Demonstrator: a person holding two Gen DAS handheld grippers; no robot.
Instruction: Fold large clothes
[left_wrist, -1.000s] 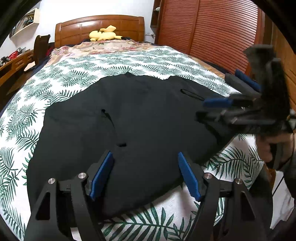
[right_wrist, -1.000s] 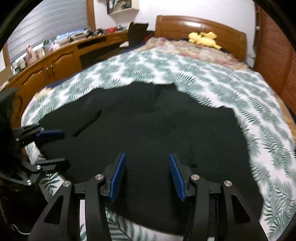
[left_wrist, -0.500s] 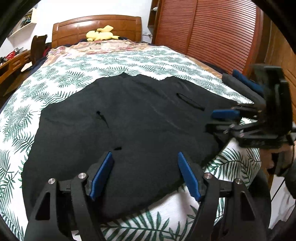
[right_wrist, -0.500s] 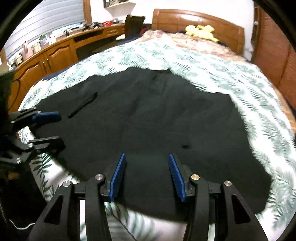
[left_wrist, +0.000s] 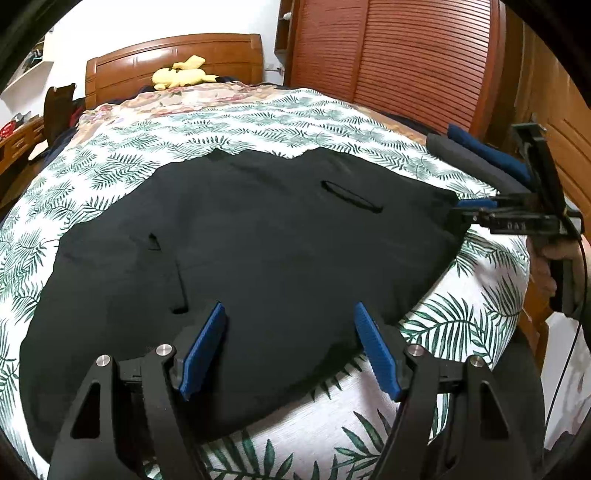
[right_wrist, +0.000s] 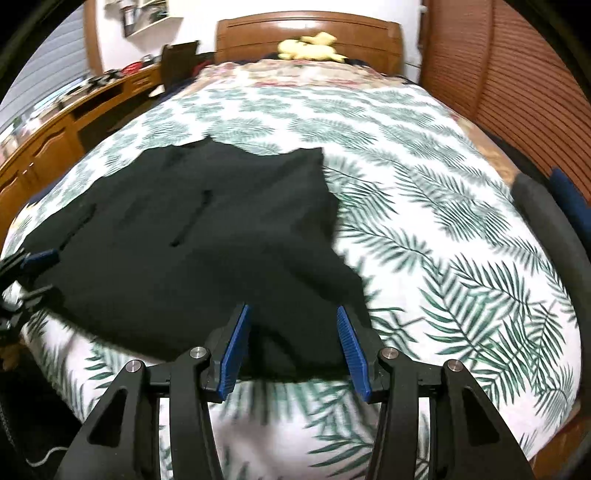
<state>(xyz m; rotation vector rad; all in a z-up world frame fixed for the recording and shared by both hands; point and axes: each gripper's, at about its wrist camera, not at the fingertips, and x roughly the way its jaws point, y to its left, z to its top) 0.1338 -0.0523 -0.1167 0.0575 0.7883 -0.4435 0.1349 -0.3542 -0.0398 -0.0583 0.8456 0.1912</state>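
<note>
So the black garment (left_wrist: 258, 240) lies wide, left to right — right gripper (right_wrist: 291, 347) at its near-right corner, left gripper (left_wrist: 291, 347) over the near hem, both gaping, empty.

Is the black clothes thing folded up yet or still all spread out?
Spread out. The black garment lies flat in one wide layer across the leafy bedspread, with no part turned over itself.

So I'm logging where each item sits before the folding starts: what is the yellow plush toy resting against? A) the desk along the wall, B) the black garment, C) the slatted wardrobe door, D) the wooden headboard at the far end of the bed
D: the yellow plush toy lies at the top of the bed right in front of the wooden headboard, far from the black garment spread near the foot.
</note>
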